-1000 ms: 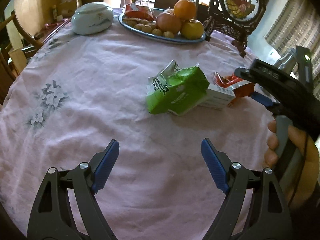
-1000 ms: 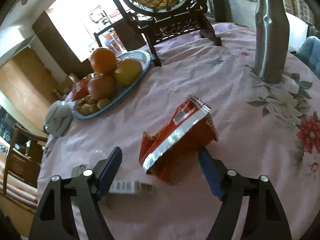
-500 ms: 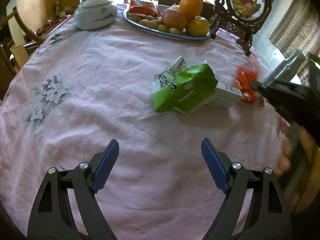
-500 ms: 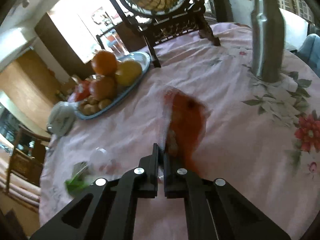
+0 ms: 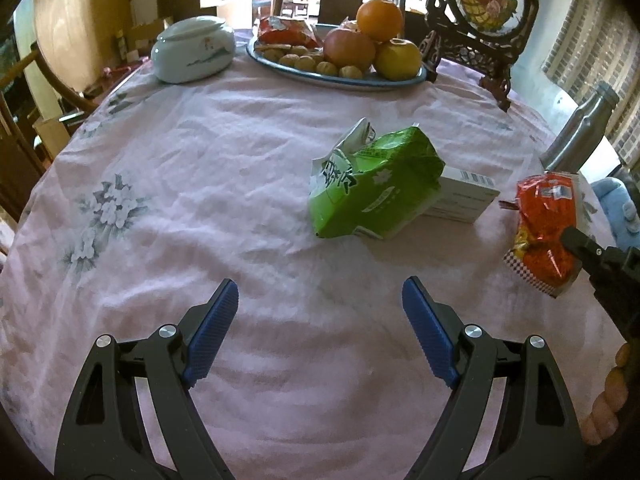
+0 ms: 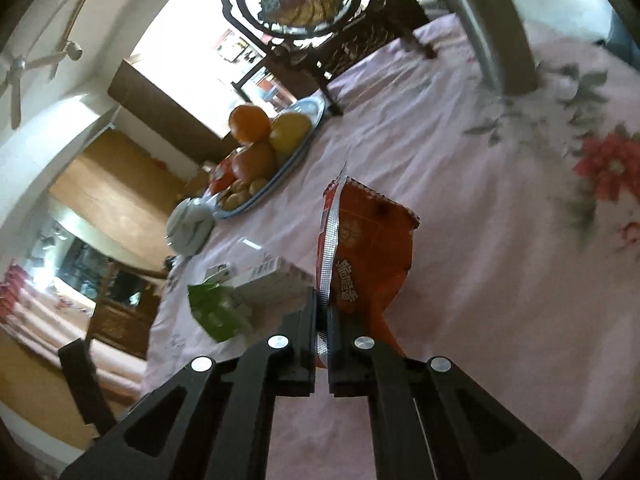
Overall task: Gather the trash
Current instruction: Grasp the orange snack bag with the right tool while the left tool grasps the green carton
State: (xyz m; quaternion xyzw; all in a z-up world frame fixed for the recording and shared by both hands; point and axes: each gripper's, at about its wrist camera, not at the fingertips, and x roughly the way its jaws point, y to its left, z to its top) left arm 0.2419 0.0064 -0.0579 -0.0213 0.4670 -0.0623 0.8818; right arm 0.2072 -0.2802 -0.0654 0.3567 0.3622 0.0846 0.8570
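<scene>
My right gripper (image 6: 320, 308) is shut on a red snack wrapper (image 6: 368, 256), which hangs lifted off the pink tablecloth. From the left wrist view the same red wrapper (image 5: 546, 220) is at the right edge, pinched by the right gripper (image 5: 570, 238). A crumpled green bag (image 5: 376, 184) lies mid-table, leaning on a small white box (image 5: 464, 198). Nearer the front edge my left gripper (image 5: 320, 328) hovers open with nothing between its blue pads, well short of the green bag. The green bag (image 6: 218, 312) and white box (image 6: 272, 284) also show left of the right gripper.
A plate of fruit and nuts (image 5: 340, 58), a pale lidded dish (image 5: 194, 54) and a carved framed ornament (image 5: 480, 12) stand at the back. A metal bottle (image 5: 580, 132) stands at the right. A person's fingers (image 5: 608, 408) hold the right tool.
The right gripper closed on the red wrapper, lifted it off the cloth and carried it right and nearer, rolling as it went. The left gripper stayed open and barely moved.
</scene>
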